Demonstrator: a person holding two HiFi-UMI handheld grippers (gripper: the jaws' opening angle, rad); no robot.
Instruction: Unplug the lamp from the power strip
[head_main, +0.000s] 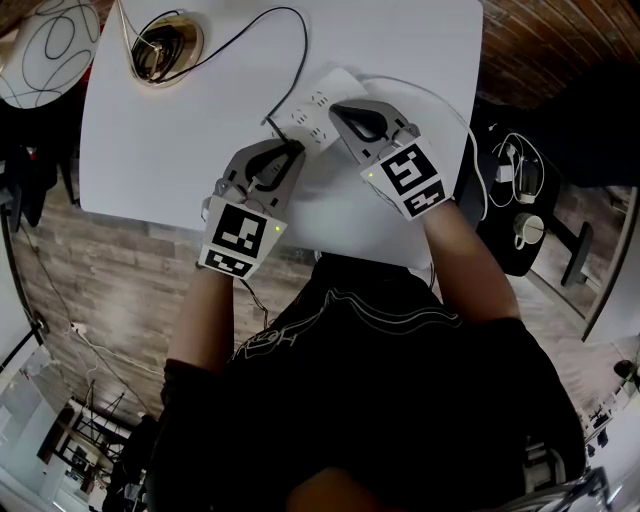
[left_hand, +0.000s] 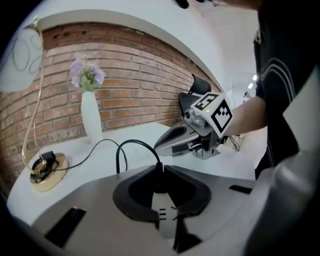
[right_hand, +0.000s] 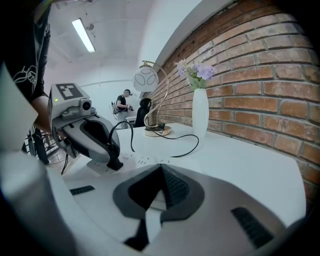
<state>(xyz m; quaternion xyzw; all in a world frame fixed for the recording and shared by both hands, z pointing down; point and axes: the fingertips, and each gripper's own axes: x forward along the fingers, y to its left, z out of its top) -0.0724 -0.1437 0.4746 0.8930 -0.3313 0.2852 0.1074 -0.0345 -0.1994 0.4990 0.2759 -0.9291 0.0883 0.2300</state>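
Observation:
A white power strip (head_main: 318, 100) (right_hand: 135, 161) lies on the white table (head_main: 180, 150). The lamp's black cord (head_main: 300, 40) (left_hand: 127, 147) runs from the gold lamp base (head_main: 165, 45) (left_hand: 47, 167) (right_hand: 157, 131) to a black plug (right_hand: 114, 163) that stands on the strip's near end. My left gripper (head_main: 290, 152) (left_hand: 159, 172) (right_hand: 112, 155) is shut on this plug, and the cord rises out from between its jaws. My right gripper (head_main: 340, 110) (right_hand: 161, 170) (left_hand: 162, 145) is shut, its tips lying on the strip's other end.
A white vase with purple flowers (left_hand: 91, 117) (right_hand: 200, 112) stands at the back by the brick wall. The lamp's round shade (head_main: 50, 45) (right_hand: 145, 79) hangs over the far left corner. The strip's white cable (head_main: 450, 110) leads off the right edge towards a dark side table (head_main: 520, 190).

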